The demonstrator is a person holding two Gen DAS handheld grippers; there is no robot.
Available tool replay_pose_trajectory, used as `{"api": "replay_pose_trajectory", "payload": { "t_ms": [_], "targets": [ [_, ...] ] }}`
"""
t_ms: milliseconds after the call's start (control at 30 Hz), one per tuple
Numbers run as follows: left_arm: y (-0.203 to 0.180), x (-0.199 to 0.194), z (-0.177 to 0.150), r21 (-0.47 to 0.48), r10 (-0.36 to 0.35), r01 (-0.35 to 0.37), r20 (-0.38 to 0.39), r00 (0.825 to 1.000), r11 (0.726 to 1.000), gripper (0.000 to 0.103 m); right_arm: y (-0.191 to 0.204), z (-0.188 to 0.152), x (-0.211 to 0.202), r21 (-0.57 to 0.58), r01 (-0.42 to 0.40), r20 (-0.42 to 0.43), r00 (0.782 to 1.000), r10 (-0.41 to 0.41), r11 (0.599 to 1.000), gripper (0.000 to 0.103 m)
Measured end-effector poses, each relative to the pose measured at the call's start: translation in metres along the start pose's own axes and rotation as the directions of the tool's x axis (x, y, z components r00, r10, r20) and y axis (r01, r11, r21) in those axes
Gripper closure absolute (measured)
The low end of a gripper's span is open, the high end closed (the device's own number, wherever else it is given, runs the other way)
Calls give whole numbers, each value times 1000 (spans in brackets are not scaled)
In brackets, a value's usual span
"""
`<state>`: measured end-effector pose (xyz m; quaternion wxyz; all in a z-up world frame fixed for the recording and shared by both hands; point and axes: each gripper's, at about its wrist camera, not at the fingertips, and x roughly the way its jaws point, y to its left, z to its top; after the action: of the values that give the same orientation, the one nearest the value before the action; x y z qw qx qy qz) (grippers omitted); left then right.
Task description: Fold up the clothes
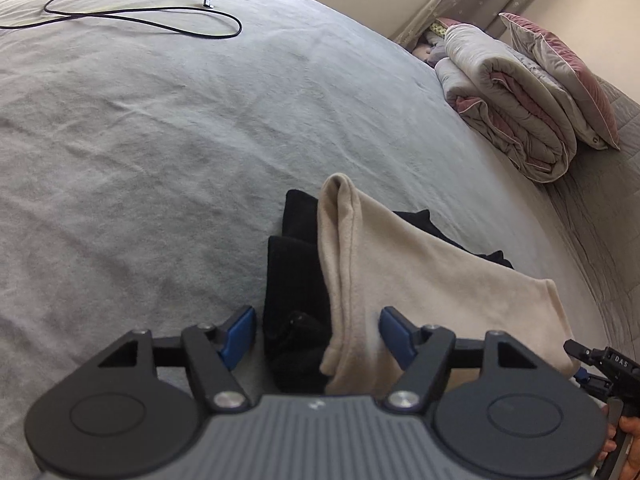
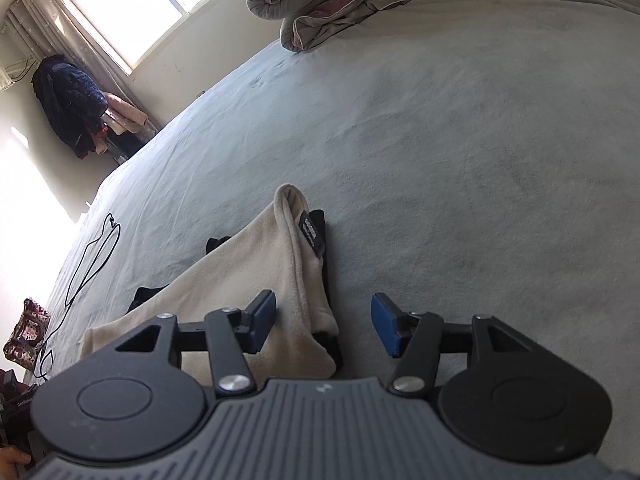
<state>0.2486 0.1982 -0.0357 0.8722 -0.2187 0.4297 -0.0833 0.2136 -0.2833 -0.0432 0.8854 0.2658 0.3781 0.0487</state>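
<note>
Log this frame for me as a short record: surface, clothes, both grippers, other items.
surface: bed with grey sheet
clothes: cream garment folded, lying on top of a black garment
left gripper: open, holding nothing, over one edge of the pile
right gripper: open, holding nothing, over the other edge
other items: black cable, folded quilt, pillow

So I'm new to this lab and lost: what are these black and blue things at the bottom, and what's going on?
Each picture comes from a camera on a hand-held claw, looking along its two blue-padded fingers. No robot: a person carries one in each hand. The left claw and right claw both stand open, gripping nothing. Below them on the grey bed lies a cream garment, folded, on top of a black garment. Farther off are a black cable and a rolled quilt.
</note>
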Motion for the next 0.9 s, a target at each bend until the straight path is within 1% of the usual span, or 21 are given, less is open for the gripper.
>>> {"api": "replay_pose_trajectory", "payload": {
  "t_ms": [33,233,267,333,400,467,533,567,733,900],
  "targets": [
    [2,-2,0,-7,0,0,2,1000,1000,39,-1,-1,0,-2,3,-2,1000,-3,1000,45],
    [11,-14,3,-65,-22,22,5,1000,998,38,-5,2,-2,22,-5,-3,1000,5,1000,45],
    [12,-14,3,-79,-52,52,-2,999,996,37,-4,2,-2,26,-10,-5,1000,10,1000,45],
    [11,-10,2,-93,-100,98,-24,995,991,35,-3,1,-1,37,-26,-15,1000,26,999,45],
    [7,-4,-1,-88,-104,101,-37,994,991,29,-3,0,3,56,-38,-25,999,40,998,45],
    [4,1,-4,-81,-103,99,-36,994,992,27,-2,-2,7,77,-53,-28,998,55,996,45],
    [0,3,-8,-71,-95,94,-23,995,993,21,0,-4,12,98,-72,-30,997,75,993,48],
    [-2,4,-9,-66,-92,91,-17,996,994,20,1,-5,15,107,-80,-29,996,84,991,50],
    [-12,7,-16,-32,-66,67,20,998,997,20,5,-9,21,136,-91,5,996,91,987,50],
    [-13,6,-19,-3,-55,55,41,998,998,21,5,-8,20,133,-92,10,996,92,987,51]
  ]
}}
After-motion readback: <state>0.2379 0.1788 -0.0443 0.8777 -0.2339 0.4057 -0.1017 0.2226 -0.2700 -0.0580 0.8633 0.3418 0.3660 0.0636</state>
